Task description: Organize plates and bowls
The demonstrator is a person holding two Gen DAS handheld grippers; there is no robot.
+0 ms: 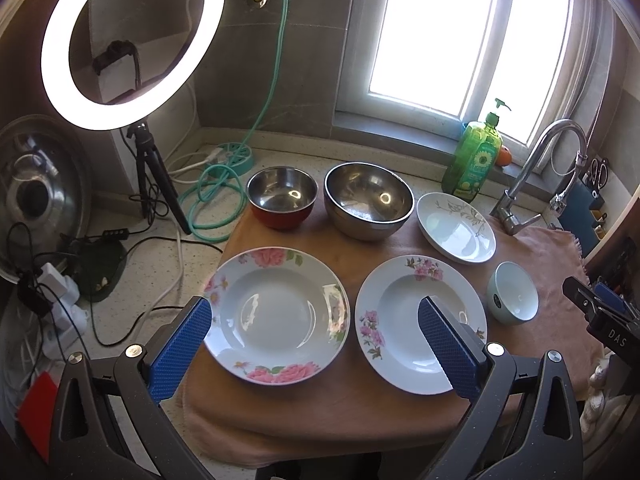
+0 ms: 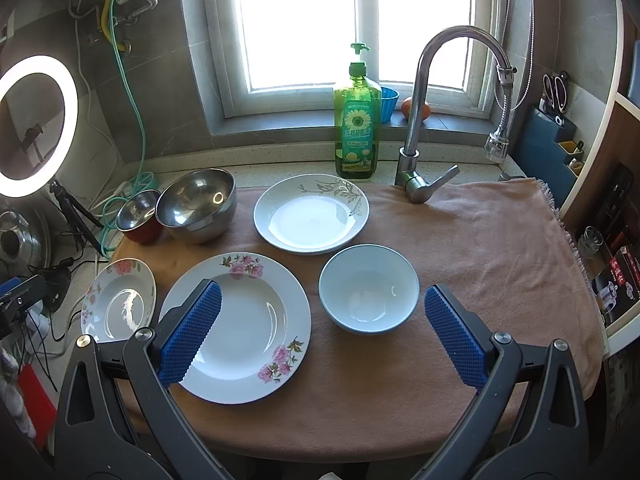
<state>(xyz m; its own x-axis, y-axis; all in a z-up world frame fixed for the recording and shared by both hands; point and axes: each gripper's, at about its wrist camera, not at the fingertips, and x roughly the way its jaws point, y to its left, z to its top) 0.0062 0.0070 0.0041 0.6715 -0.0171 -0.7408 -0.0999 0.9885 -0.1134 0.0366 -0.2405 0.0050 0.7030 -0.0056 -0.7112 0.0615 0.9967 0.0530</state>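
On a pink cloth (image 2: pixel 480 240) lie a rose plate (image 1: pixel 276 314), a pink-flower plate (image 1: pixel 400 320) (image 2: pixel 244 328), a leaf-pattern plate (image 1: pixel 456 226) (image 2: pixel 312 212), a pale blue bowl (image 1: pixel 514 292) (image 2: pixel 368 288), a big steel bowl (image 1: pixel 368 200) (image 2: pixel 196 204) and a small red-sided steel bowl (image 1: pixel 282 196) (image 2: pixel 138 214). My left gripper (image 1: pixel 316 324) is open and empty above the rose plate. My right gripper (image 2: pixel 324 312) is open and empty, above the flower plate and the blue bowl. The rose plate also shows at the left of the right wrist view (image 2: pixel 118 304).
A green soap bottle (image 2: pixel 358 120) and a faucet (image 2: pixel 432 112) stand behind the cloth by the window. A ring light (image 1: pixel 132 40) on a tripod, a teal hose (image 1: pixel 216 200) and cables crowd the left counter. A knife block (image 2: pixel 548 136) stands at the right.
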